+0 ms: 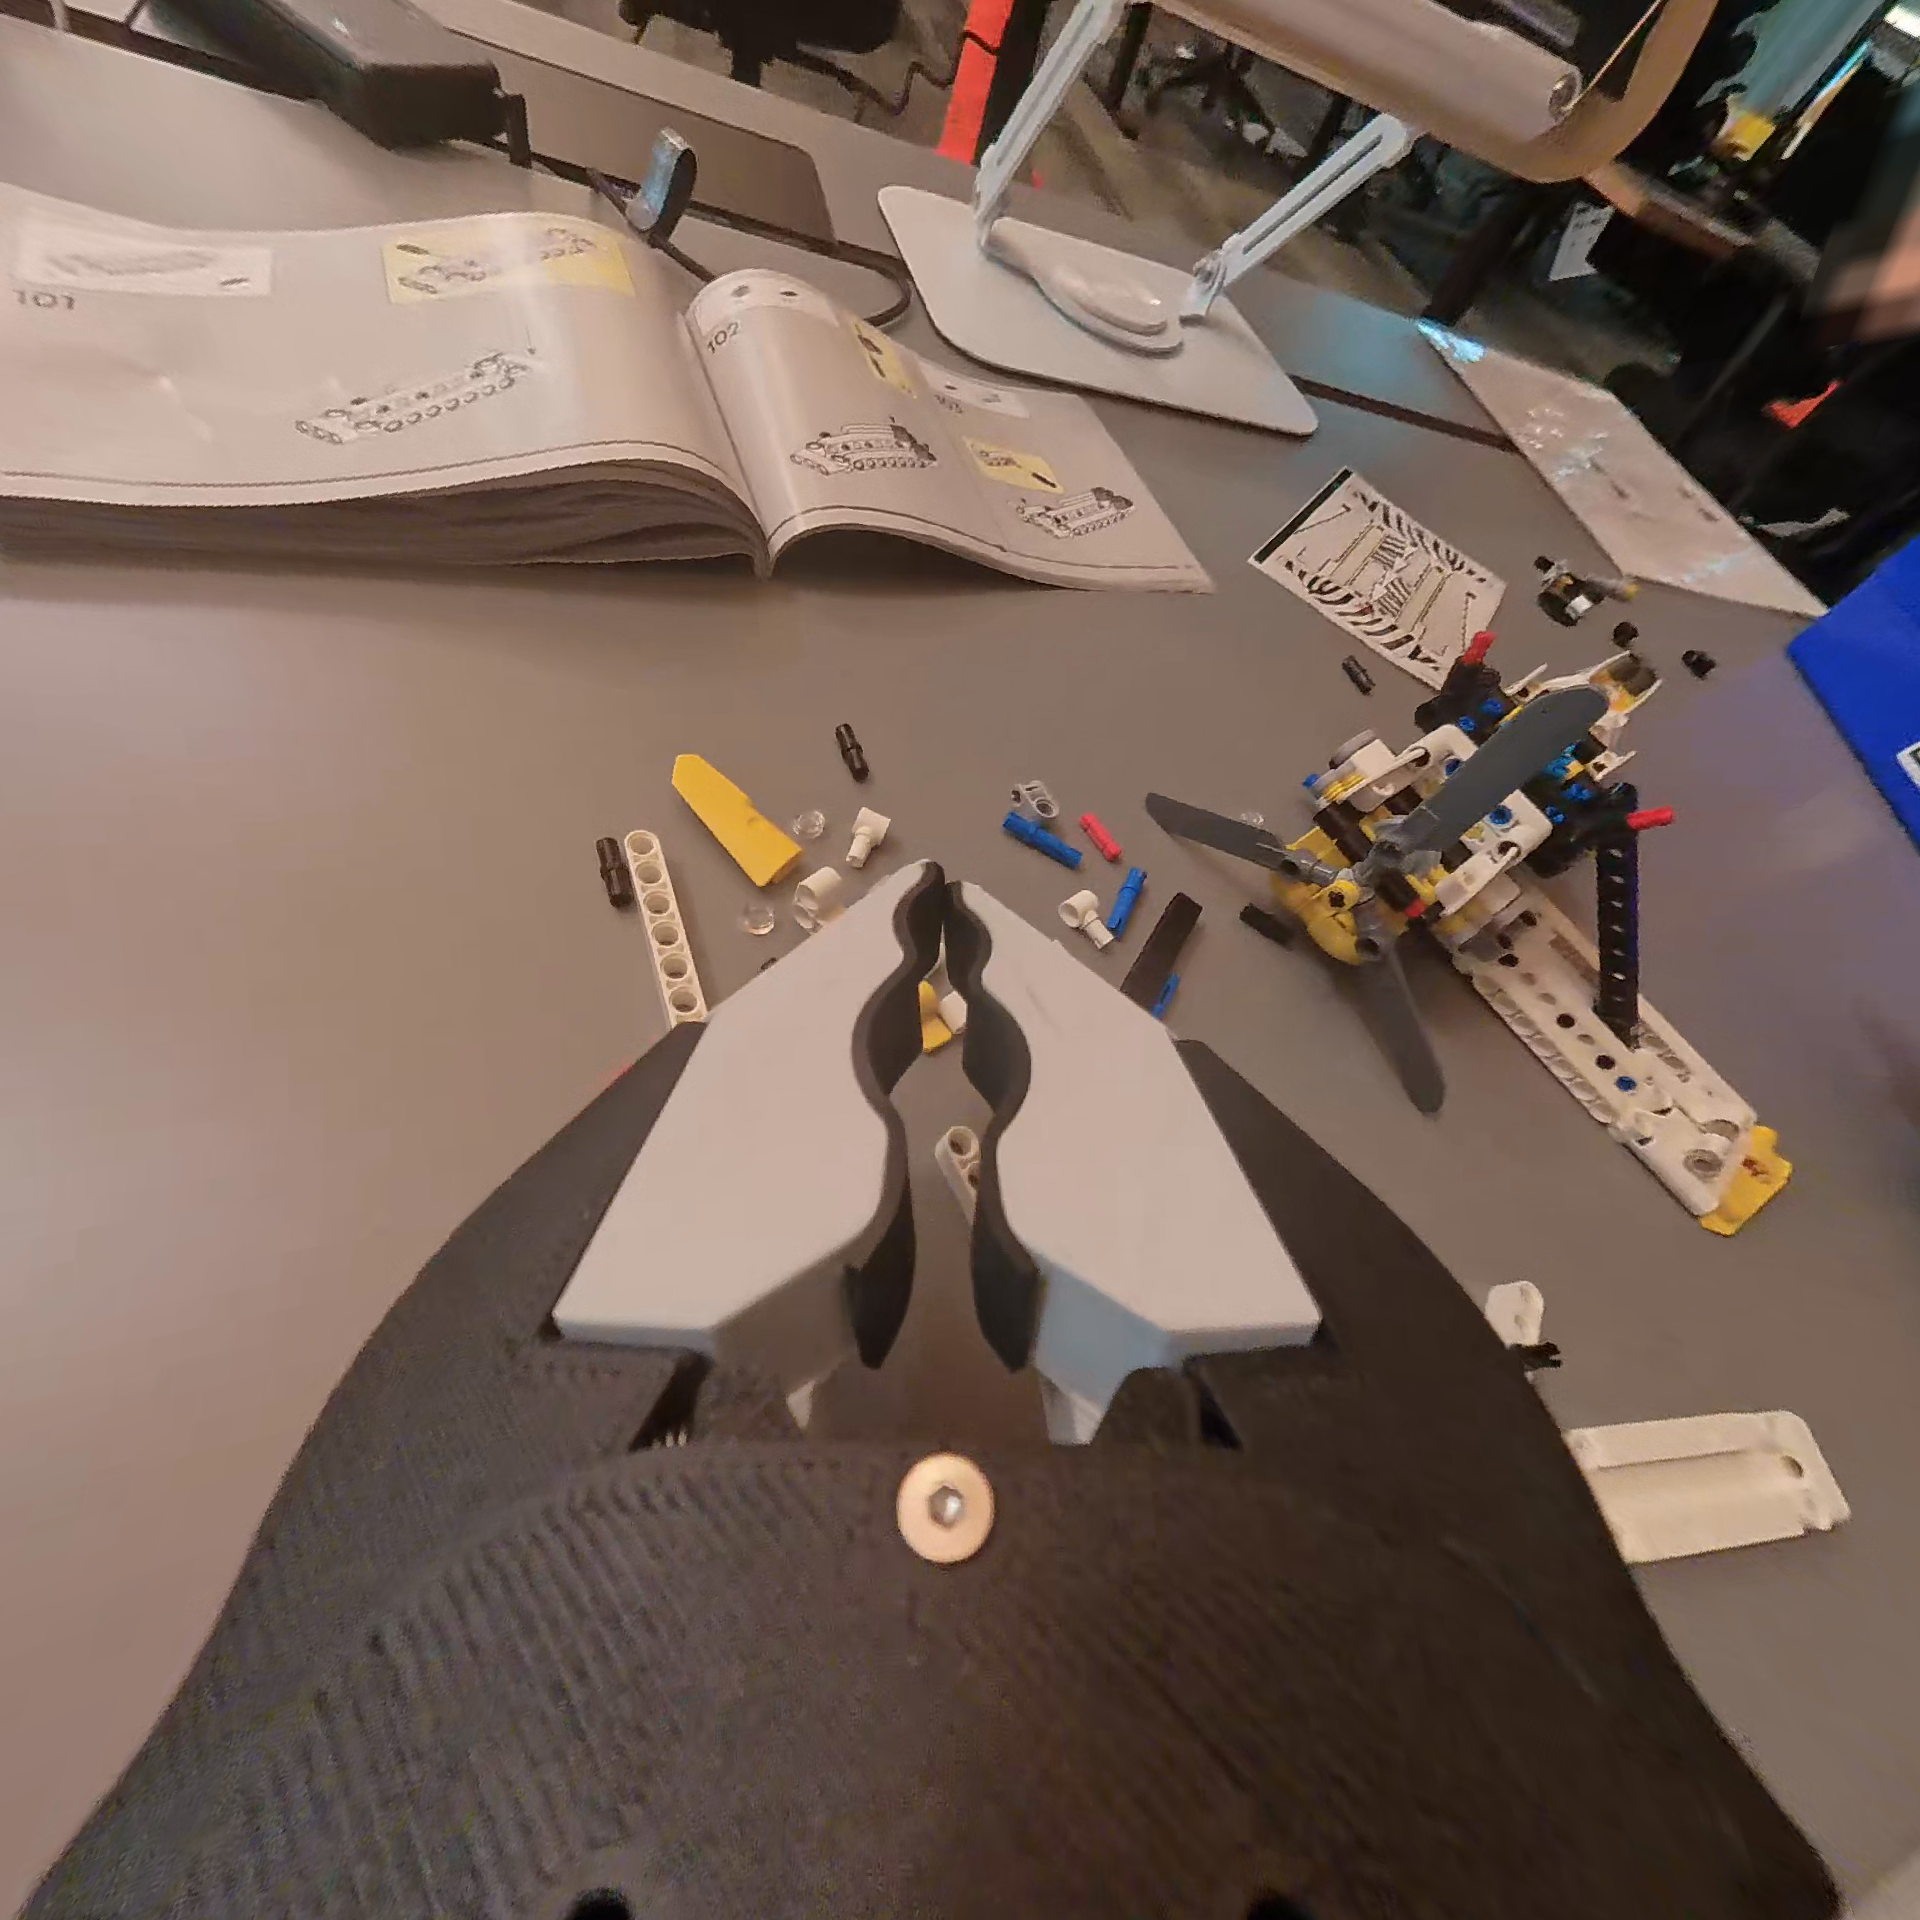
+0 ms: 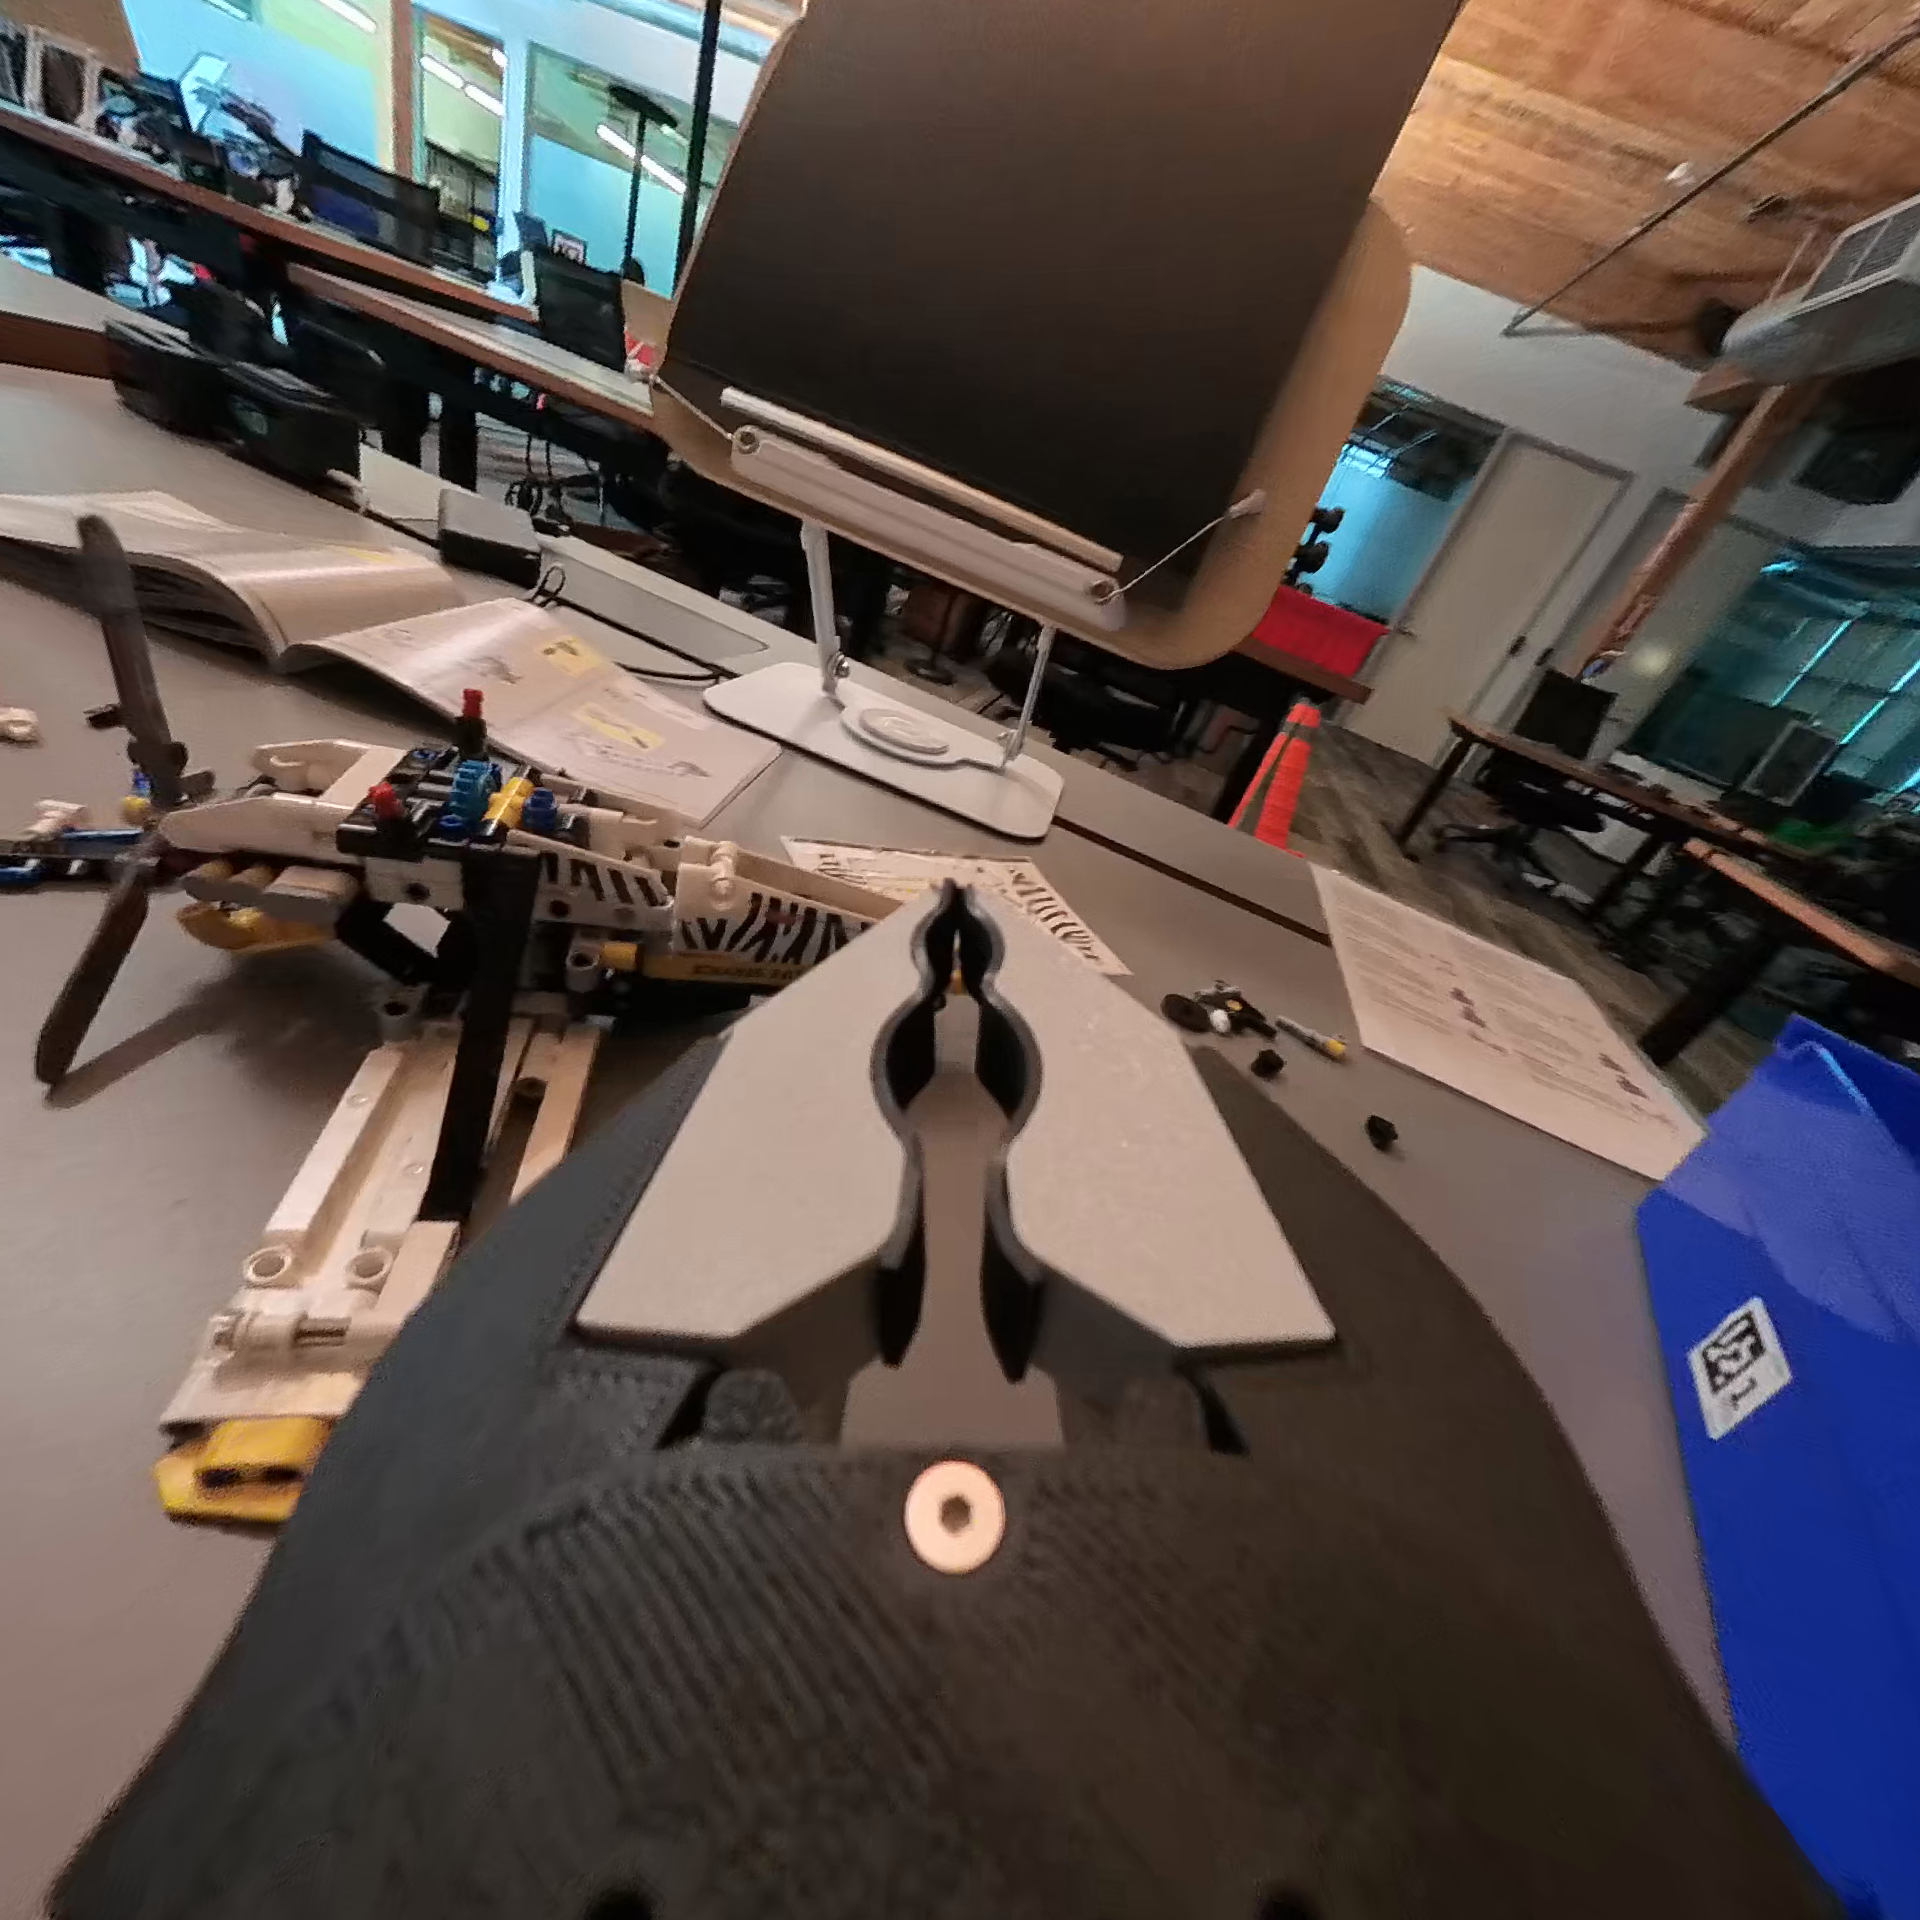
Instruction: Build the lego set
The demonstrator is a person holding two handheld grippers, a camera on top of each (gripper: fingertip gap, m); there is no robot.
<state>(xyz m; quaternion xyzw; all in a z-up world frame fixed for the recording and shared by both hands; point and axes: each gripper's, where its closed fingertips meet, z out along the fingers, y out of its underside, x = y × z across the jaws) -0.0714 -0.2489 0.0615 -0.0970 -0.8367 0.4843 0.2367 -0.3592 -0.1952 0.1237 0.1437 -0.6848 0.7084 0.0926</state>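
Leftmost, on the grey table [image 1: 260, 790], lay an open instruction booklet [image 1: 436, 374], pages up. Nearer and to the right, scattered loose parts: a black pin [image 1: 613, 868] just beside a white holed beam [image 1: 665, 925], then a yellow wedge piece [image 1: 732, 816], small white connectors [image 1: 864, 834], blue pins [image 1: 1042, 840] and a red pin [image 1: 1099, 836]. Over these, hovered the left hand-held gripper [image 1: 943, 883], tips nearly together with a thin gap, nothing clamped; visible through the gap lower down, a yellow-and-white piece [image 1: 938, 1016] and a white holed piece [image 1: 958, 1148] on the table. Farther right, rested the partly built lego model [image 1: 1475, 831], yellow, white and black, with grey propeller blades [image 1: 1517, 764] and a long white tail beam [image 1: 1600, 1049] ending in a yellow tip. Behind it, a sticker sheet [image 1: 1377, 577] with zebra-stripe shapes. At the far right edge, a blue bin [image 1: 1865, 665].

In the right wrist view, sat the same model [image 2: 436, 862] to the left, striped panels along its side. Beside it to the right, the right hand-held gripper [image 2: 951, 902], tips together, apparently holding nothing. Behind, a tablet stand [image 2: 894, 748] carrying a dark board [image 2: 1039, 260]. Rightward, small black bits [image 2: 1221, 1008], a printed sheet [image 2: 1486, 997] and the blue bin [image 2: 1797, 1351].
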